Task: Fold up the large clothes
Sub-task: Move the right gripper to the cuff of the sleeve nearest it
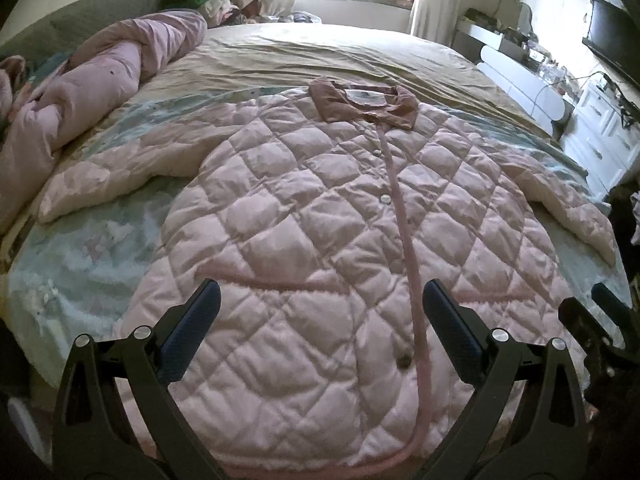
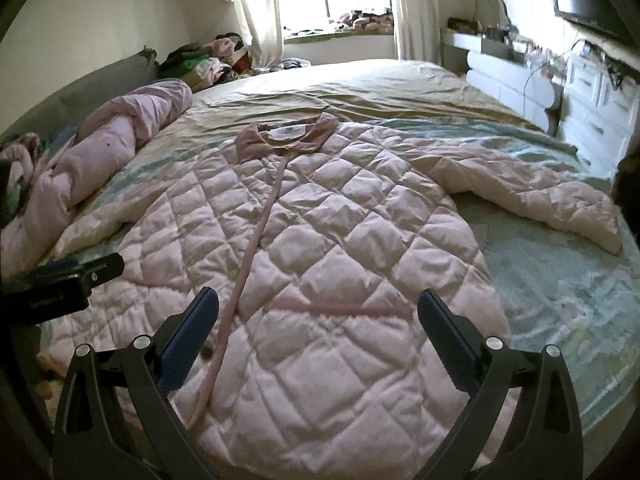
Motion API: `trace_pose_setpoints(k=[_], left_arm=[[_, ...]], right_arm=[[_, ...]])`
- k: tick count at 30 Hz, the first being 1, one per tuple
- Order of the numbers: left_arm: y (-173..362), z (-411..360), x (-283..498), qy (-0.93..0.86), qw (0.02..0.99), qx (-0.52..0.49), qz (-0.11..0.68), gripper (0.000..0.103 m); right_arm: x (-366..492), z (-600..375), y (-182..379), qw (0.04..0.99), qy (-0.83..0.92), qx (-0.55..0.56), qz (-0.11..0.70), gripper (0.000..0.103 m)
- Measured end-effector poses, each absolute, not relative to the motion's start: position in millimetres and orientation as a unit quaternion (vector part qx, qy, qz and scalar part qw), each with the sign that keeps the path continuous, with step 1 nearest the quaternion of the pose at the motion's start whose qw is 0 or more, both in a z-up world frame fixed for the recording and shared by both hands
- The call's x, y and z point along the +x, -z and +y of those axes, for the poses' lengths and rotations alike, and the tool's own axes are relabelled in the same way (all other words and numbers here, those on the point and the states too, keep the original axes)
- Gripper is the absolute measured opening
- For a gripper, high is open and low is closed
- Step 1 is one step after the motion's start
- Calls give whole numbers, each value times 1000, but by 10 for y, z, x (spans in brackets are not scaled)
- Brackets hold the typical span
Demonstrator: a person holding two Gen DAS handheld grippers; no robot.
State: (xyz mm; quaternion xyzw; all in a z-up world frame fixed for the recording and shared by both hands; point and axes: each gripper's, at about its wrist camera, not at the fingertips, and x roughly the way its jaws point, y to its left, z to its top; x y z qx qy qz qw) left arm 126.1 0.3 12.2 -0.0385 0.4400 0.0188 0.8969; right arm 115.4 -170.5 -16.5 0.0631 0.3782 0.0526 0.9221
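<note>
A large pink quilted coat [image 1: 320, 216] lies flat, front up, on the bed, brown collar [image 1: 362, 104] at the far end, sleeves spread to both sides. It also shows in the right wrist view [image 2: 340, 240]. My left gripper [image 1: 320, 300] is open and empty above the coat's lower part, left of the button placket. My right gripper [image 2: 318, 304] is open and empty above the lower right part of the coat. The right gripper also shows at the right edge of the left wrist view [image 1: 600, 312]. The left gripper shows at the left in the right wrist view [image 2: 68, 280].
A rolled pink quilt [image 1: 100, 92] lies along the bed's left side. The bed [image 1: 320, 48] has a tan sheet and a pale green cover. Clothes are piled by the window [image 2: 216, 56]. White drawers and a cluttered desk [image 2: 592, 92] stand at the right.
</note>
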Motion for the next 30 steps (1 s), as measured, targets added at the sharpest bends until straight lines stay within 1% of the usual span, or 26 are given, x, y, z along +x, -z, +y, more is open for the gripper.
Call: trace_pose_setpoints(k=[8,15,21,26,30], left_arm=[[-163,-80,1696,-24,897,-48,439,95],[-101,-245,2082,-14,891,-45,452,95],[36,-426,2444,-5,882,-29,471,95],[192,-482,2751,-2,868,-33,495,95],[266,-513,2903,-8,866,-30,499,95]], right_arm=[[1766,-2041,137,918,-33,93,384,99],[2217,-2486,226,910,-2,133,393,99],[2484,-3041,399,895,51,186,403,99],[2631,-3617,552,874,101,252,402,99],[2705,-4063,741,854,152,288,405,99]])
